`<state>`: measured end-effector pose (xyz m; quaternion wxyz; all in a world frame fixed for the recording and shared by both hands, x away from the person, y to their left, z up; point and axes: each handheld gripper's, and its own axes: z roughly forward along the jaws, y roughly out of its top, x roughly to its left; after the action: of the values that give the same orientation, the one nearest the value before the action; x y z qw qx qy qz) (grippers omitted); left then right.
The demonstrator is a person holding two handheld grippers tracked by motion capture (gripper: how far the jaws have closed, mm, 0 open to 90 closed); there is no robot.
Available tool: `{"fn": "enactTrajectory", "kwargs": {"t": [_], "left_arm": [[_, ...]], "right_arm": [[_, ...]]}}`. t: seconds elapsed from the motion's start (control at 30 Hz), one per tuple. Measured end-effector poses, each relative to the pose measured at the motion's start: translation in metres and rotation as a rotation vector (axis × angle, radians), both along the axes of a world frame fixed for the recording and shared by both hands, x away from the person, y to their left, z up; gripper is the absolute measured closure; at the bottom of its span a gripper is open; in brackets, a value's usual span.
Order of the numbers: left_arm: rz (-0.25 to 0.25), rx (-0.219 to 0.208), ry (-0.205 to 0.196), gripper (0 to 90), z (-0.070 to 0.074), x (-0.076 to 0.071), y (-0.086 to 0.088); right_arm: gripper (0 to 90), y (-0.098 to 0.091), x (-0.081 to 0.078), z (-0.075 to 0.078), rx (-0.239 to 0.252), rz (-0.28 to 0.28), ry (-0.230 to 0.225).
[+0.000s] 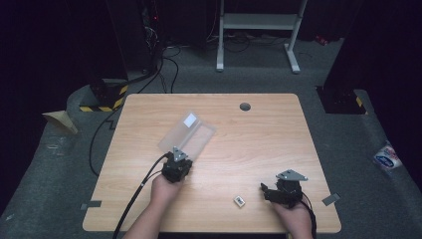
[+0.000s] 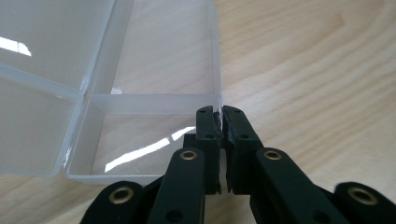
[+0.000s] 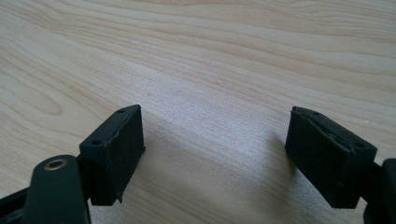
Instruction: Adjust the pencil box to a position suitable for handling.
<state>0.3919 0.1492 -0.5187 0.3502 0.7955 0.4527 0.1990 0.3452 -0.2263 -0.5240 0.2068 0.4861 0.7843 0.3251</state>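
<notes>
Grip on the box [image 2: 154, 100] wall is kept by the left tool [image 2: 220, 116], jaws pinched on its near corner — it should be held steady on the table [image 1: 259, 144]. The right tool [image 3: 215, 154] is wide, empty, beside a small tag [image 1: 239, 200].

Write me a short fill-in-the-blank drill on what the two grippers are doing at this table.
1. The left gripper is shut on the wall of a clear plastic ____.
2. The right gripper has its jaws ____ over bare wood.
3. A small white object lies on the table nearer the ____ gripper.

Missing words: box; open; right
</notes>
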Motion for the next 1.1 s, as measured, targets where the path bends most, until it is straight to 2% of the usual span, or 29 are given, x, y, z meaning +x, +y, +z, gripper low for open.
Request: {"fn": "enactTrajectory", "kwargs": {"t": [0.27,0.6,0.77,0.87,0.9,0.97,1.03,1.07,1.1], "left_arm": [[-0.085,0.017,-0.010,85.1,0.000,-0.018,-0.012],[-0.158,0.002,-0.021,85.1,-0.001,-0.038,-0.015],[-0.201,0.023,-0.034,83.1,-0.001,-0.046,-0.012],[-0.201,0.032,-0.041,75.0,-0.001,-0.048,-0.011],[-0.181,0.035,-0.062,70.7,-0.001,-0.051,-0.006],[-0.154,0.013,-0.081,65.3,-0.002,-0.055,-0.002],[-0.125,-0.004,-0.117,59.2,-0.002,-0.060,0.004],[-0.125,-0.004,-0.117,56.4,-0.002,-0.060,0.004],[-0.091,-0.046,-0.146,53.5,-0.002,-0.067,0.011]], "right_arm": [[19.1,0.000,0.000,0.000,0.002,-0.001,0.000],[19.1,0.000,0.000,0.000,0.002,-0.002,0.000],[19.1,0.000,0.000,0.000,0.001,-0.001,-0.001],[19.1,0.000,0.000,0.000,0.000,-0.001,-0.002],[19.2,0.000,0.000,0.000,0.002,-0.003,0.000],[19.4,0.000,0.000,0.000,0.001,-0.004,-0.001],[19.5,0.001,0.000,0.000,0.000,-0.006,-0.002],[19.5,0.001,0.000,0.000,0.000,-0.006,-0.002],[19.7,0.001,0.000,0.000,0.001,-0.008,-0.002]]}}
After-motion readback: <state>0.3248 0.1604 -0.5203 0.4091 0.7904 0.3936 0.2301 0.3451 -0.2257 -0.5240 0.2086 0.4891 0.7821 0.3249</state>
